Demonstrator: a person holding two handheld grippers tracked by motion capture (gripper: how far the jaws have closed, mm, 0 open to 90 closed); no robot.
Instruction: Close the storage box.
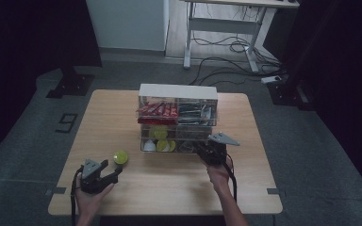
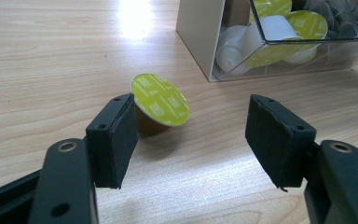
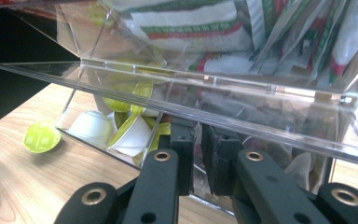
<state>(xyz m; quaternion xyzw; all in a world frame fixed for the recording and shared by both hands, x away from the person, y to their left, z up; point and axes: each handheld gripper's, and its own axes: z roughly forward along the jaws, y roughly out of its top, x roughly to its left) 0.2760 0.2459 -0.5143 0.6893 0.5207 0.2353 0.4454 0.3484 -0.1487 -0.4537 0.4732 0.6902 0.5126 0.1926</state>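
Both grippers work near my clear organizer.
Left gripper gapes wide at a green-lidded capsule; right gripper pinches the organizer's front panel.

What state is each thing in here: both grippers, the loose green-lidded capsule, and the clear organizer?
Left gripper: open, jaws either side of the capsule, not closed on it.
Right gripper: jaws nearly shut, apparently pinching the organizer's clear front panel.
Green-lidded coffee capsule: loose on the wooden table, lying tilted.
Clear acrylic organizer: upright; upper tier holds packets, lower left compartment holds white capsules with green lids.
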